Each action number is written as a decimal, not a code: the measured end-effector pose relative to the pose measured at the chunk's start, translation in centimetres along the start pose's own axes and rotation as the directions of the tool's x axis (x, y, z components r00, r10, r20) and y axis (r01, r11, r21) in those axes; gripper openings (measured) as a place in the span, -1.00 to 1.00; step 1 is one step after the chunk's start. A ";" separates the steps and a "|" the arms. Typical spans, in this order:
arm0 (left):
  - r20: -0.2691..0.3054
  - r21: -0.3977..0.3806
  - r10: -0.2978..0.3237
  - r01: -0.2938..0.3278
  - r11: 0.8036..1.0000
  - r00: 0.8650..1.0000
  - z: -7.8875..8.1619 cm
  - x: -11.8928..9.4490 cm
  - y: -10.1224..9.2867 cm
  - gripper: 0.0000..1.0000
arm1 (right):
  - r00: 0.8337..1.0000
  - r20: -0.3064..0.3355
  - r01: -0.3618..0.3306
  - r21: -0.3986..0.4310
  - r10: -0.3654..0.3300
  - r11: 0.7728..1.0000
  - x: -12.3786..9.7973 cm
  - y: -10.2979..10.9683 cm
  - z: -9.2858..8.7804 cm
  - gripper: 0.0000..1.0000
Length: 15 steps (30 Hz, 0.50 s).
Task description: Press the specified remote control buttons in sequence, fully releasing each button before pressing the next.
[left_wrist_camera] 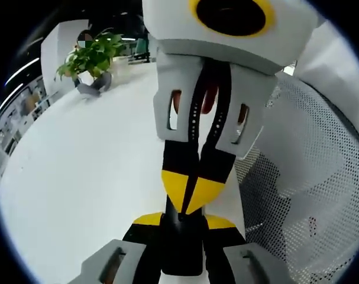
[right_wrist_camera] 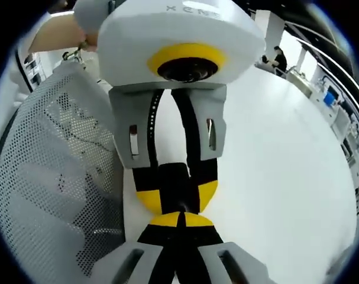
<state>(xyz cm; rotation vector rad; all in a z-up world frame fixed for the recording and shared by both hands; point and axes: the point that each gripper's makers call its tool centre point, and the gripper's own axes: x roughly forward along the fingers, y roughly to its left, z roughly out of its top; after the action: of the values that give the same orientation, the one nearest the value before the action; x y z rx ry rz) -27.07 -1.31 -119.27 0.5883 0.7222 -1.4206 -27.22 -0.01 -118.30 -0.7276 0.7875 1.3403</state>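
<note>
Clamping a black remote (left_wrist_camera: 182,251), the left gripper (left_wrist_camera: 183,220) has its fingers set apart on either side of the narrow body, held just above the white surface (left_wrist_camera: 78,177). The right gripper (right_wrist_camera: 180,220) faces it head-on, fingers pressed together, yellow tips touching the remote's near end. A white mesh panel (right_wrist_camera: 55,165) stands just beside the remote, and a potted plant (left_wrist_camera: 91,59) sits well beyond it.

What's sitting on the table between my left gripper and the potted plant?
Nothing: in the left gripper view, the stretch from the left gripper to the potted plant is bare white table.
</note>
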 end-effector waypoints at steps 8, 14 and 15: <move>-0.002 -0.002 0.003 -0.003 1.000 1.000 0.0 0.0 0.0 -0.51 | 1.000 0.014 -0.006 -0.003 0.006 1.000 0.7 0.3 0.7 -1.00; -0.003 -0.001 0.001 -0.001 1.000 1.000 0.0 0.0 0.0 -0.51 | 1.000 0.010 0.001 -0.058 -0.001 0.998 0.5 0.3 0.8 -1.00; -0.004 0.001 0.000 0.000 1.000 1.000 0.0 0.0 0.0 -0.51 | 1.000 0.006 0.001 -0.057 -0.001 0.998 0.5 0.3 0.8 -1.00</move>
<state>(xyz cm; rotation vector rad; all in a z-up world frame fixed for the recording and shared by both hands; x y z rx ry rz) -27.06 -1.30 -119.26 0.5920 0.7249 -1.4204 -27.43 0.99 -118.31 -0.7686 0.7465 1.3681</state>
